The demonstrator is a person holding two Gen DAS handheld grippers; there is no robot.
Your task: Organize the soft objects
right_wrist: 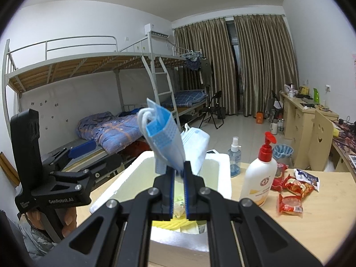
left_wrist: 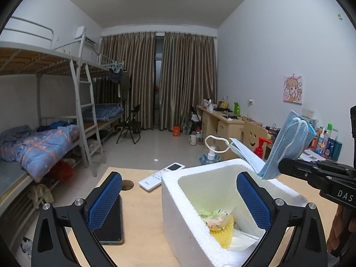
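Note:
A white foam box [left_wrist: 171, 200] stands on the wooden table; it also shows in the right wrist view [right_wrist: 224, 178]. Inside it lie a yellow knitted piece [left_wrist: 223, 233] and a packet of tissues [left_wrist: 214, 217]. My right gripper [right_wrist: 179, 171] is shut on a bunch of blue face masks [right_wrist: 163, 133] and holds them above the box's far rim; the masks also show in the left wrist view [left_wrist: 289, 142]. My left gripper [left_wrist: 179, 198] is open and empty, its jaws wide apart, the right finger inside the box, the left finger over a phone [left_wrist: 111, 224].
A white remote [left_wrist: 160, 175] lies beyond the box. A lotion pump bottle [right_wrist: 260, 178], a spray bottle [right_wrist: 234, 158] and red snack packets [right_wrist: 291, 191] sit to the box's right. Bunk beds stand at the left, desks at the right.

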